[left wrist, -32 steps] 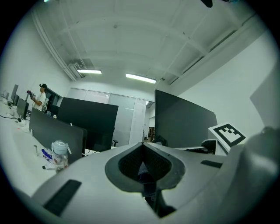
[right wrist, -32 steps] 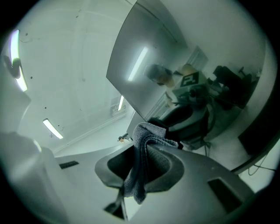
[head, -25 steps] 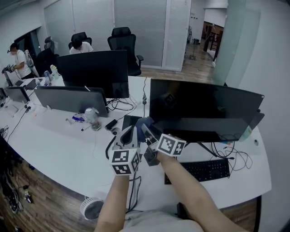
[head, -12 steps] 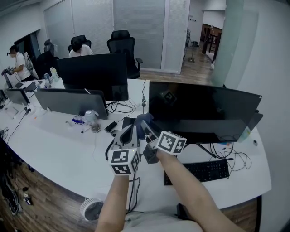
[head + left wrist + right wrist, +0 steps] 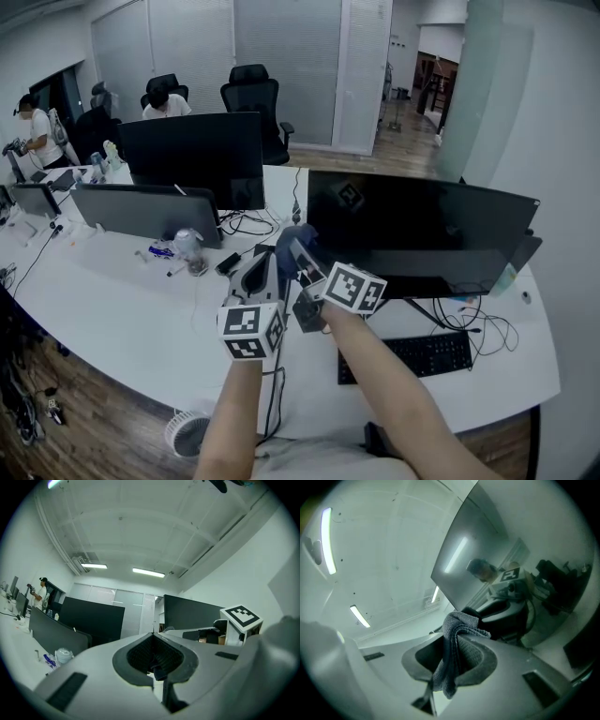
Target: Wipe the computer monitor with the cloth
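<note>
In 1 second the right gripper point(image 5: 300, 255), clamped on the cloth point(image 5: 451, 654), has lifted toward the monitor point(image 5: 422, 230) just ahead; wiping looks imminent. The left gripper point(image 5: 255, 274) alongside is closed, empty.

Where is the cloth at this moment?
In the head view, the cloth is clamped in the right gripper, just left of centre, close to the left edge of the large black monitor.

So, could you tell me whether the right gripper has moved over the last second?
Yes: the right gripper, shut on the cloth, has risen slightly against the computer monitor's left edge.
</note>
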Available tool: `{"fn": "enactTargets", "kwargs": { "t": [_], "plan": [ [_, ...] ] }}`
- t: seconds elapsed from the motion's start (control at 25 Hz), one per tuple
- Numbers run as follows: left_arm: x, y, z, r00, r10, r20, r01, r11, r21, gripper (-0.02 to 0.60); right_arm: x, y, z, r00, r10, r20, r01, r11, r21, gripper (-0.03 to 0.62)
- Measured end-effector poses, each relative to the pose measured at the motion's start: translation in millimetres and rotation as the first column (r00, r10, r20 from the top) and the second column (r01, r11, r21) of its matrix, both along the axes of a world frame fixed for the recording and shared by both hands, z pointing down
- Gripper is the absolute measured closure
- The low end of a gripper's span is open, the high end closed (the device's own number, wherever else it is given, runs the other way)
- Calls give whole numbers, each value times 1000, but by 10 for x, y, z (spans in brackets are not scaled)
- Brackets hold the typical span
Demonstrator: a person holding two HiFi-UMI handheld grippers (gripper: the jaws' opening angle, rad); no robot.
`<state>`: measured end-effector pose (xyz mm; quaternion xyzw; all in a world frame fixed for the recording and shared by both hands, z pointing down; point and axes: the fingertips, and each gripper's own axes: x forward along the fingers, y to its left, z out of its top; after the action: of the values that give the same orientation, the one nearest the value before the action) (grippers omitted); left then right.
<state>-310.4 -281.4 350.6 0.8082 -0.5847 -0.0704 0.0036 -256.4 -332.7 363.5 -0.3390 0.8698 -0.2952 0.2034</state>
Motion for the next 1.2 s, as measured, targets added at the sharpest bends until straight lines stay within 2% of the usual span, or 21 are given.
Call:
{"fn": "enactTargets", "kwargs": {
  "t": [0.4,1.2],
  "plan": [
    [-2,39,-129,1000,-9,30,8,999,38,572,-1,-28,-269,1000,13,14,-13,999,48,528],
    [-3,69,-229,999,-11,37,9,998,55,572,20,-109,-918,999,20,42,-26,989,149,526]
  ]
}}
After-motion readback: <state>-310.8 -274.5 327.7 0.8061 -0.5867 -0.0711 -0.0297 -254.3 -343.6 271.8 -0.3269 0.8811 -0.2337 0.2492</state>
